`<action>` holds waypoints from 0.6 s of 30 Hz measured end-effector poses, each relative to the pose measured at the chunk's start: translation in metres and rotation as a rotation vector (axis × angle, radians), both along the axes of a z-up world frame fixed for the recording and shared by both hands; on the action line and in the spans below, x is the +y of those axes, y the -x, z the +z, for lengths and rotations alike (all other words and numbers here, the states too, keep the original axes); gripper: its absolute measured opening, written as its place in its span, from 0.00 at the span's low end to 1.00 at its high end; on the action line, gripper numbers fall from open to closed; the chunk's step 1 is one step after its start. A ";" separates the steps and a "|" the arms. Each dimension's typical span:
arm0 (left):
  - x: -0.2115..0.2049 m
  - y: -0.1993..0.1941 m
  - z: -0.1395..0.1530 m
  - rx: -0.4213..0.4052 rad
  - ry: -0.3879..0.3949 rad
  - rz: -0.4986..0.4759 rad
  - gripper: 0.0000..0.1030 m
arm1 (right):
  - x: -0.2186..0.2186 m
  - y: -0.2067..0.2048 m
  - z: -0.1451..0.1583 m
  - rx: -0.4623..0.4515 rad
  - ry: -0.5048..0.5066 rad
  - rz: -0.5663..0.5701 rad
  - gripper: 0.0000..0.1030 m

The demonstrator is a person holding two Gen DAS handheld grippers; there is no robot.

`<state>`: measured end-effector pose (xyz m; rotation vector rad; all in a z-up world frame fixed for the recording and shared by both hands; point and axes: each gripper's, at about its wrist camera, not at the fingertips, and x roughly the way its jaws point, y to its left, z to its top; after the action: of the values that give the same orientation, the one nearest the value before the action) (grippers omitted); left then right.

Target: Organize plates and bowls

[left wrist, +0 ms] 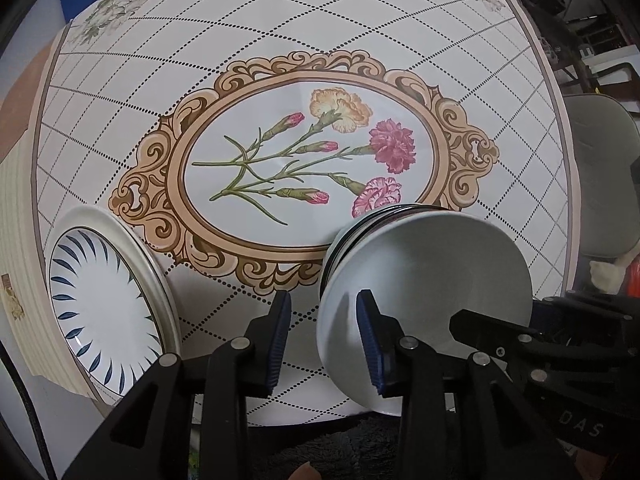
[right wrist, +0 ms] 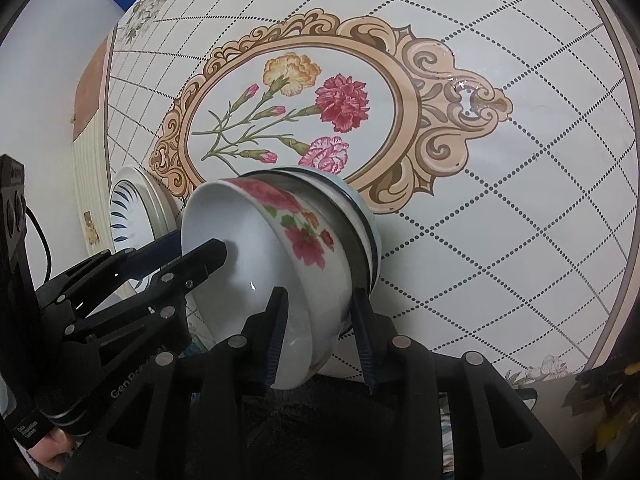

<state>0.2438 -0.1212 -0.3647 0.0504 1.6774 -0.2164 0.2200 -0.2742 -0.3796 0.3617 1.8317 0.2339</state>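
Observation:
A white bowl point(left wrist: 432, 264) with pink flowers on its outside point(right wrist: 304, 232) tops a stack of bowls point(right wrist: 362, 220) near the table's front edge. My left gripper point(left wrist: 324, 340) is open and straddles the bowl's near rim, one pad outside and one inside, with a gap on the outer side. My right gripper point(right wrist: 320, 336) is open too, one pad inside the bowl and one outside its wall. In the left wrist view one of its fingers point(left wrist: 480, 328) reaches into the bowl. A stack of plates point(left wrist: 108, 292), the top one with blue leaf strokes, lies to the left.
The round table point(left wrist: 360, 40) has a tablecloth with a dotted grid and a carnation medallion in the middle. A grey chair point(left wrist: 600, 168) stands at the right. Dark carpet lies below the table's front edge. A hand point(right wrist: 52, 456) holds the left gripper.

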 end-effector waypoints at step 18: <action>0.022 0.001 0.021 -0.076 0.055 0.105 0.93 | -0.037 0.006 0.013 -0.068 0.009 -0.060 1.00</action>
<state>0.2425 -0.0991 -0.3434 -0.0702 1.5928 -0.1789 0.2135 -0.3111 -0.3664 0.3969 1.7515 0.1941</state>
